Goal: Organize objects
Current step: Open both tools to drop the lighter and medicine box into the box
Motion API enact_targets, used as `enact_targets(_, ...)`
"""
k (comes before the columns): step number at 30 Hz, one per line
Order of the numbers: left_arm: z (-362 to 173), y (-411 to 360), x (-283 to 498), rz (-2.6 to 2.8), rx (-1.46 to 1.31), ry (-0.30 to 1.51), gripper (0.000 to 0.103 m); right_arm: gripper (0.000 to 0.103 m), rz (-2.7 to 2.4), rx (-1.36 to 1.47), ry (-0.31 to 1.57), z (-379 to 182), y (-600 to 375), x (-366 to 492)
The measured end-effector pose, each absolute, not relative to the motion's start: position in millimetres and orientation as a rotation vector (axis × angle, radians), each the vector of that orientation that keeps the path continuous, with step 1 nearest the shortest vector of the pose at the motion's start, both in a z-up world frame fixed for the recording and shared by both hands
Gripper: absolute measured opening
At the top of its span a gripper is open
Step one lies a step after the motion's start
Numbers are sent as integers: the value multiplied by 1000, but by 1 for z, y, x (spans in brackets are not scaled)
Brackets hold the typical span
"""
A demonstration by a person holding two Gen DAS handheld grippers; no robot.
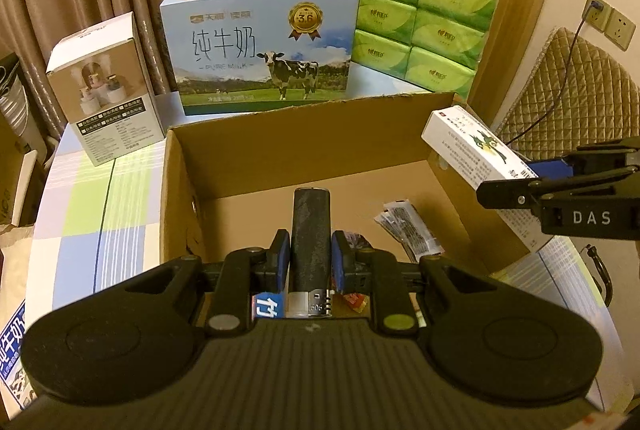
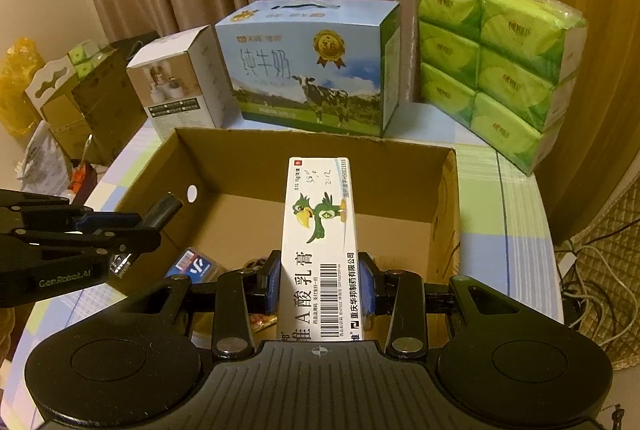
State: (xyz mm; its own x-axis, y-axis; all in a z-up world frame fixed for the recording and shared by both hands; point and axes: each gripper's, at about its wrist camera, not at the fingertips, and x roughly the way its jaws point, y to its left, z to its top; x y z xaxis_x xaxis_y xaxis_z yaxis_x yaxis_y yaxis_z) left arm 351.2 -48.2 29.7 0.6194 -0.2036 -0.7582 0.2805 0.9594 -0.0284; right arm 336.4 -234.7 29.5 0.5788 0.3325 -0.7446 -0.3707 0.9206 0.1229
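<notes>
An open cardboard box (image 1: 304,114) (image 2: 312,138) stands on the checked tablecloth. My left gripper (image 1: 310,236) (image 2: 140,228) is shut on a dark lighter (image 1: 311,226) (image 2: 162,212), metal end toward the camera, held over the box's near left part. My right gripper (image 2: 319,262) (image 1: 520,178) is shut on a long white ointment carton (image 2: 320,230) (image 1: 476,154) with a green bird print, held above the box's right side. On the box floor lie a black-and-white sachet (image 1: 408,226), a blue packet (image 2: 196,264) and small red wrappers, partly hidden by the grippers.
Behind the box stand a blue milk carton (image 1: 260,46), a stack of green tissue packs (image 1: 424,18) and a small white product box (image 1: 104,86). Curtains hang behind. A quilted chair back (image 1: 568,90) and cables are at the right; more cartons sit off the table's left.
</notes>
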Motion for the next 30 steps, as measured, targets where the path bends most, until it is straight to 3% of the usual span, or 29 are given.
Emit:
enact_targets(6, 23, -49, 368, -246, 88, 835, 19, 35, 407, -33, 869, 26, -235, 345)
enact_targets(9, 19, -43, 373, -213, 67, 824, 29, 35, 406, -29, 874, 24, -234, 347)
enact_targets(24, 18, -17, 360, -215, 19, 832, 29, 35, 399, 45, 857, 13, -231, 357)
enact_targets(26, 19, -16, 357, -208, 22, 830, 33, 37, 398, 140, 826, 14, -238, 363)
enact_targets(28, 21, -14, 353, -197, 23, 822, 46, 51, 391, 226, 827, 13, -247, 368)
enact_targets(30, 22, -12, 346, -197, 20, 816, 51, 51, 388, 236, 825, 14, -252, 365)
